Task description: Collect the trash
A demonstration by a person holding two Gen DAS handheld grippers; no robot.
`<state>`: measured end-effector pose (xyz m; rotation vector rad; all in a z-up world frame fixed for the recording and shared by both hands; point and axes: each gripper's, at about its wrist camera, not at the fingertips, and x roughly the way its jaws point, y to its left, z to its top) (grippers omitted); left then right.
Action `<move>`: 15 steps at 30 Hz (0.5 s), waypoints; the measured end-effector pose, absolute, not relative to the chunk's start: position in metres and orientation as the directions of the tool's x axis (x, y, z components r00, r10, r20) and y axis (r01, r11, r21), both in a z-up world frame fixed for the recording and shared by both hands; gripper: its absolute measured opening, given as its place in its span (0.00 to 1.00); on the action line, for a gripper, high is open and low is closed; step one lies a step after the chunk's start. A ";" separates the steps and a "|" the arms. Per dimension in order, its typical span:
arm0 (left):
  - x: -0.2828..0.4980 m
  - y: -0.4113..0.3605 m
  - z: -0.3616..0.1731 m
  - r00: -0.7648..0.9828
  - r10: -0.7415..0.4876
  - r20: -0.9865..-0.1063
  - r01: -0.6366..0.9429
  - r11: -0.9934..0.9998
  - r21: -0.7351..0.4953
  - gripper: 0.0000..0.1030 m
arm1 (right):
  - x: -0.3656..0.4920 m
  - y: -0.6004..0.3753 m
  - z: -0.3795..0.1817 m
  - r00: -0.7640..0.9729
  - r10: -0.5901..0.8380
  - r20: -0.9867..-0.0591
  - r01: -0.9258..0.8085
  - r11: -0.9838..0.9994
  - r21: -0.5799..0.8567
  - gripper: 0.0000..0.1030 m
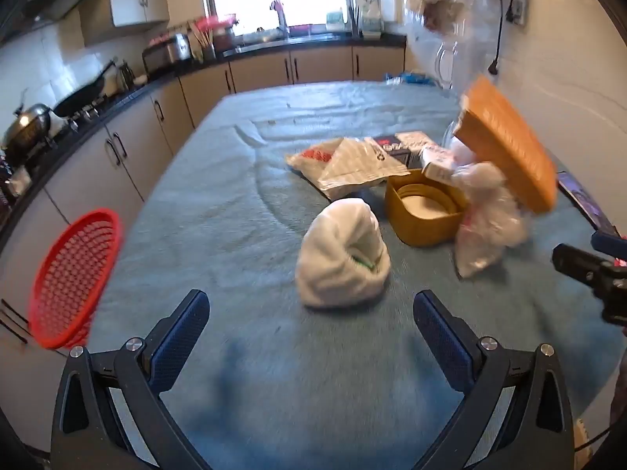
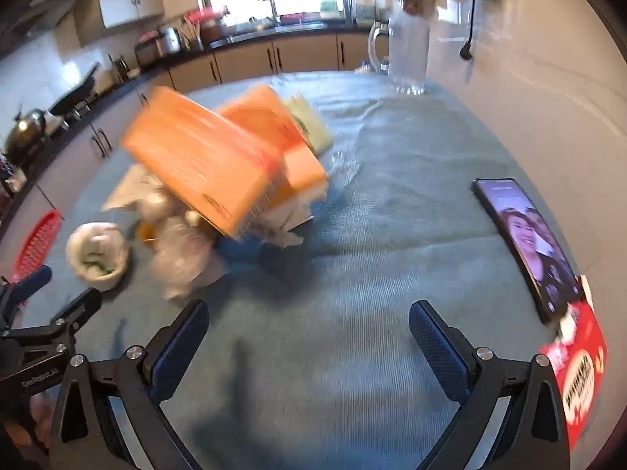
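Kitchen, table [image 1: 219, 180] w/ blue-grey cloth. Left gripper [image 1: 311, 346] spread wide, nothing between the jaws, angled down over bare cloth at near edge. Right gripper [image 2: 307, 346] likewise spread wide and empty, angled down over cloth.

Trash heaped mid-table, ahead of left gripper and ahead-left of right. White wad [image 1: 343, 254] nearest, w/ green bit inside its folds, apart from left fingertips. Yellow tub [image 1: 425, 207] just behind wad, open top up. Clear bag [image 1: 490, 219] touching tub's right side, blurred. Orange box [image 1: 505, 145] tilted, leaning over bag and tub; can't tell what it rests on. Second orange box [image 2: 274, 125] and pale green pack [image 2: 309, 125] behind it, seen from right wrist only. Flat printed bags [image 1: 348, 164] and dark carton [image 1: 407, 145] behind tub.

Red basket [image 1: 74, 278] off table's left edge, on its side-tilt, well apart from heap. Phone [image 2: 525, 243] lying on cloth at right, screen lit. Red pack [image 2: 580, 376] at right edge, just beside phone. Glass jug [image 2: 407, 55] at far edge near wall.
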<state>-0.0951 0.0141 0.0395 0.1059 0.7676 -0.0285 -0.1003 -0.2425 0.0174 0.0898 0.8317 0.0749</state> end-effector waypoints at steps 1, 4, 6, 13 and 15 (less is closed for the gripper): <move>-0.105 0.017 0.043 0.735 0.013 -0.678 0.064 0.994 0.088 1.00 | -0.111 -0.241 0.022 0.689 0.103 -0.717 -0.033 0.993 0.110 1.00; -0.134 0.020 0.054 0.777 0.027 -0.629 0.052 0.993 0.107 1.00 | -0.137 -0.229 0.035 0.737 0.112 -0.667 -0.038 0.992 0.124 1.00; -0.151 0.024 0.058 0.798 0.032 -0.602 0.046 0.992 0.115 1.00 | -0.155 -0.219 0.040 0.762 0.122 -0.636 -0.049 0.990 0.132 1.00; -0.184 0.033 0.061 0.835 0.061 -0.547 0.000 0.994 0.111 1.00 | -0.205 -0.196 0.047 0.818 0.143 -0.558 -0.096 0.989 0.113 1.00; -0.190 0.036 0.060 0.837 0.059 -0.544 -0.005 0.995 0.101 1.00 | -0.214 -0.193 0.048 0.830 0.144 -0.538 -0.096 0.988 0.117 1.00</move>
